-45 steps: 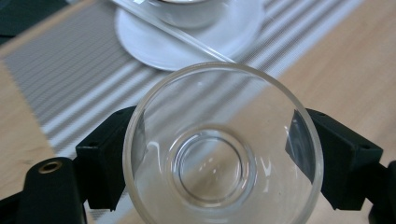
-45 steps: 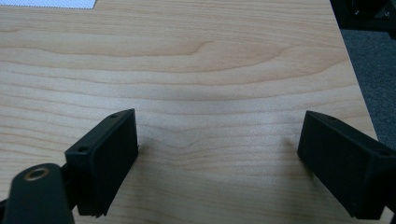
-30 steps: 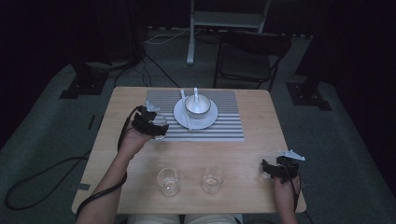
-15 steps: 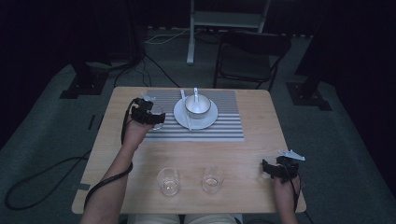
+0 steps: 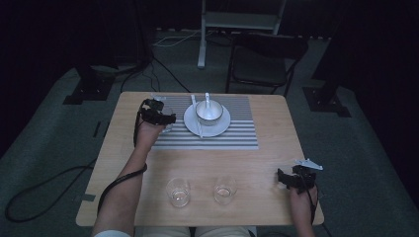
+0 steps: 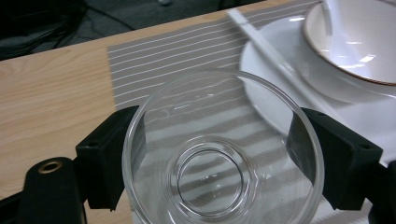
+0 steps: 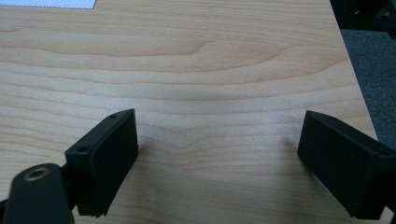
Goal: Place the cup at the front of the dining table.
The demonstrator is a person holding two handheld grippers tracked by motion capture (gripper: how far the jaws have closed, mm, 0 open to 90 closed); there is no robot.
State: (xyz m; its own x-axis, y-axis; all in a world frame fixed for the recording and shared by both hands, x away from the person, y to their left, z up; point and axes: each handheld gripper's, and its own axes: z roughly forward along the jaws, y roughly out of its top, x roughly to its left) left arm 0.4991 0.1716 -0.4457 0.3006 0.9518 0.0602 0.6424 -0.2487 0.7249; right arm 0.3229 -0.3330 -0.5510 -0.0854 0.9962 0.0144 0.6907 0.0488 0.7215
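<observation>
My left gripper (image 5: 165,120) is shut on a clear empty glass (image 5: 168,123) at the left edge of the striped placemat (image 5: 232,138). In the left gripper view the black pads (image 6: 112,158) press on both sides of the glass (image 6: 219,116), which hangs over the mat beside the white plate (image 6: 261,93). On the plate (image 5: 220,130) stands a white bowl (image 5: 209,111) with a spoon (image 5: 207,98) in it, and chopsticks (image 5: 197,120) lie across the plate's left side. My right gripper (image 5: 281,178) rests open near the table's front right corner, nothing between its jaws (image 7: 217,149).
Two more clear glasses (image 5: 178,191) (image 5: 225,190) stand side by side near the front edge of the wooden table (image 5: 276,123). A dark chair (image 5: 262,61) and a stand's legs lie beyond the far edge. A cable trails off the table's left side.
My left hand has carried the glass away from the person, toward the far left part of the placemat. The right hand has stayed still.
</observation>
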